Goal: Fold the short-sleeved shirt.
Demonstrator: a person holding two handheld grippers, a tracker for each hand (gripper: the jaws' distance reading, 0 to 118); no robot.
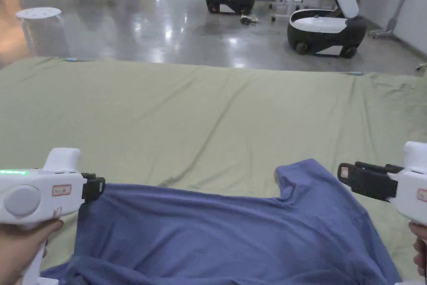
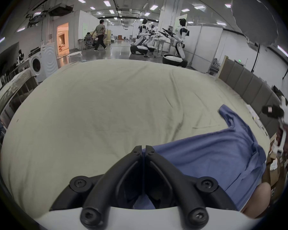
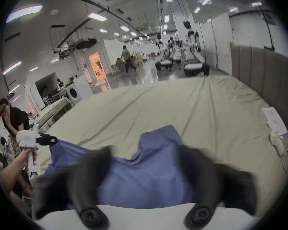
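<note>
- Blue short-sleeved shirt (image 1: 233, 231): lying spread on the green sheet (image 1: 200, 110) at its near edge, one sleeve (image 1: 300, 175) pointing toward the sheet's far side; also showing in the left gripper view (image 2: 206, 152) and the right gripper view (image 3: 145, 175)
- Left gripper (image 1: 96, 187): sitting at the shirt's left corner, held in the person's left hand (image 1: 21, 248); in its own view (image 2: 143, 148) the two black jaws are pressing together with a thin edge of blue cloth caught between them; from the right gripper view (image 3: 54, 140) its tip is meeting the shirt's corner
- Right gripper (image 1: 342, 173): hovering just beside the shirt's right edge, apart from the cloth, held by the right hand (image 1: 419, 248); in its own view (image 3: 145, 152) the jaws are standing wide apart, blurred, with the shirt lying beyond them; in the left gripper view (image 2: 266, 110) it is hanging clear above the sheet
- Green sheet: covering the whole work surface under the shirt, lightly creased
- White stool (image 1: 38, 13): standing on the grey floor beyond the sheet's far left corner
- Wheeled white-and-black robot (image 1: 329, 27): parked on the floor beyond the sheet's far right side
- Papers (image 3: 273, 119): lying on the sheet well to the right of the shirt
- A person (image 2: 100, 34): walking across the floor far behind the sheet
</note>
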